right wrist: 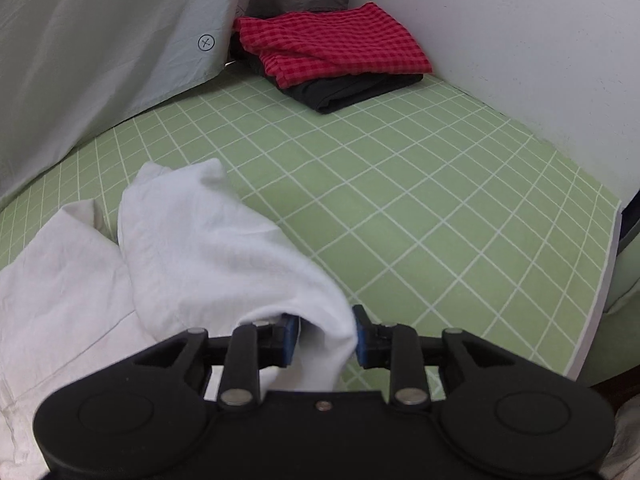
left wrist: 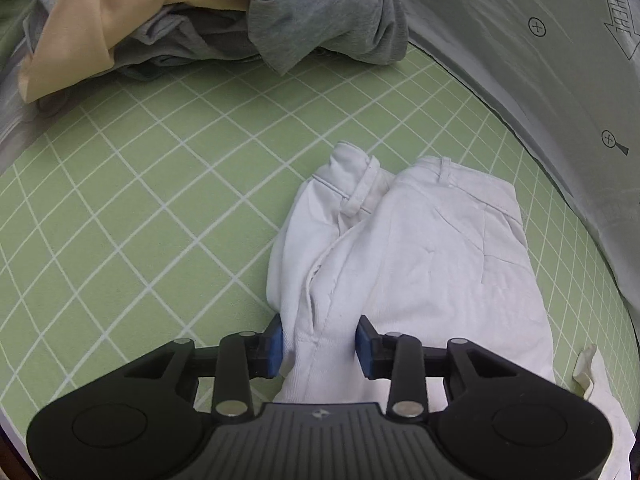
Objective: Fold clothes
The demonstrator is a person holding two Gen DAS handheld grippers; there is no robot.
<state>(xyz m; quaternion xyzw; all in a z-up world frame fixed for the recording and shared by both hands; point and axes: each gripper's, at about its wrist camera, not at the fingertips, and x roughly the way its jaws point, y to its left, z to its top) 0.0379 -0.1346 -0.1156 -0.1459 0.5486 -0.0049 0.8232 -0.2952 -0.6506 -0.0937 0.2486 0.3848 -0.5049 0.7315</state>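
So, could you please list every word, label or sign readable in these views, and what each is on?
"OOK HERE", first letter cut off: grey sheet, beside an arrow.
Circled cross marks: same sheet.
Small emblem, too small to read: left gripper body.
Nothing else readable.

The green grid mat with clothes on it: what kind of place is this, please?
Probably a small clothes-folding station, perhaps set up for recording. A green grid mat covers the surface, a folded red checked garment lies on a dark one in the corner, and an unfolded grey and cream pile waits opposite.
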